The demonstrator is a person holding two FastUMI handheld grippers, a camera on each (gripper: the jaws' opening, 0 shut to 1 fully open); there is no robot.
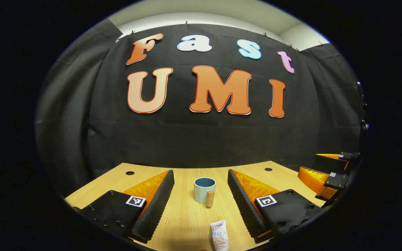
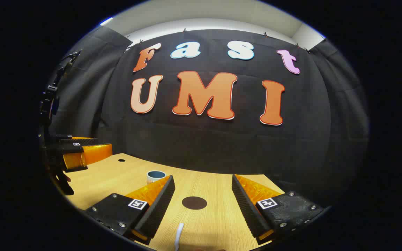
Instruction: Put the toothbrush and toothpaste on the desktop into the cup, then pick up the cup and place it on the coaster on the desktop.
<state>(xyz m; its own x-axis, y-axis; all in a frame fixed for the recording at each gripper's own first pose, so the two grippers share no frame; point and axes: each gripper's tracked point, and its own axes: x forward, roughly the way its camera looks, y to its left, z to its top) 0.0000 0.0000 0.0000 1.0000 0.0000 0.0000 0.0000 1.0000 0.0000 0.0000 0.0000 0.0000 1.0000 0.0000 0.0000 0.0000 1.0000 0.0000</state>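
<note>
Wooden desk [image 1: 187, 223]: the paste [image 1: 219, 235] is framed between the wide, empty left gripper [image 1: 201, 190], before the cup [image 1: 204, 190]. The brush [image 2: 179, 235] and coaster [image 2: 194, 203] are framed by the wide, empty right gripper [image 2: 203, 191], apparently for pickup.

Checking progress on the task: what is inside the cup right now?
In the left gripper view the cup stands upright and nothing sticks out above its rim. The toothpaste lies on the desk in front of it. The cup's bottom is hidden by its wall.

A staged recording booth rather than a lived-in room: black cloth wall [image 1: 201, 139] clipped up across the frame's middle, pale ceiling [image 1: 204, 10] above, light wooden desktop [image 2: 215, 188] with cable holes along the bottom.
</note>
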